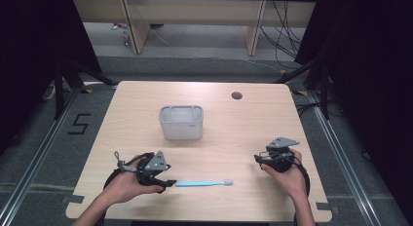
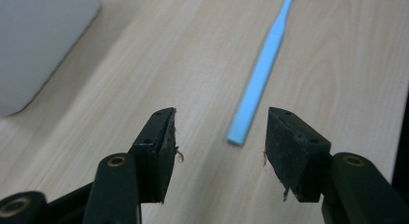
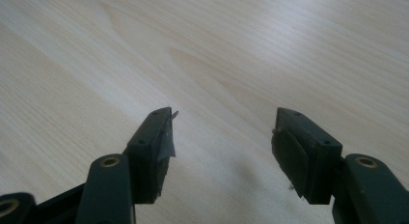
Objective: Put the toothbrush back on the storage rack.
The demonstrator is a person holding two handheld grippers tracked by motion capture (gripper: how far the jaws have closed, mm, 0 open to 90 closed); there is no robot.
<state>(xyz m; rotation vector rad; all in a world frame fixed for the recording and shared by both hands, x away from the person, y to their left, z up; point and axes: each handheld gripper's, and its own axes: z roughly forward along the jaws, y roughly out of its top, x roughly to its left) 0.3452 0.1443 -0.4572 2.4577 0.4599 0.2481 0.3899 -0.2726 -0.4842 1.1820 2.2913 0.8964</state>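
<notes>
With both sets of jaws released, advance the left gripper [image 2: 219,137] squarely over the near handle end of the slim light-blue plastic toothbrush [image 2: 260,74] lying on the bench [image 1: 234,133], nearer the person than the grey rectangular plastic holder [image 1: 181,122], then clench; the right gripper [image 3: 223,132] idles over bare bench.

The left tool [image 2: 219,137] stands wide apart just short of the blue toothbrush [image 2: 263,69] handle's near end.

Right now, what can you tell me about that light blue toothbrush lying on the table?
The toothbrush is a slim, light blue stick that looks like plastic, with a flat, squared handle end and a small pale head at the far end. It lies flat on the wooden table, lengthwise across the near side, in front of the grey bin. Its handle end points into the gap of the open left tongs, whose pads stand clear of it. Nothing else touches it.
</notes>
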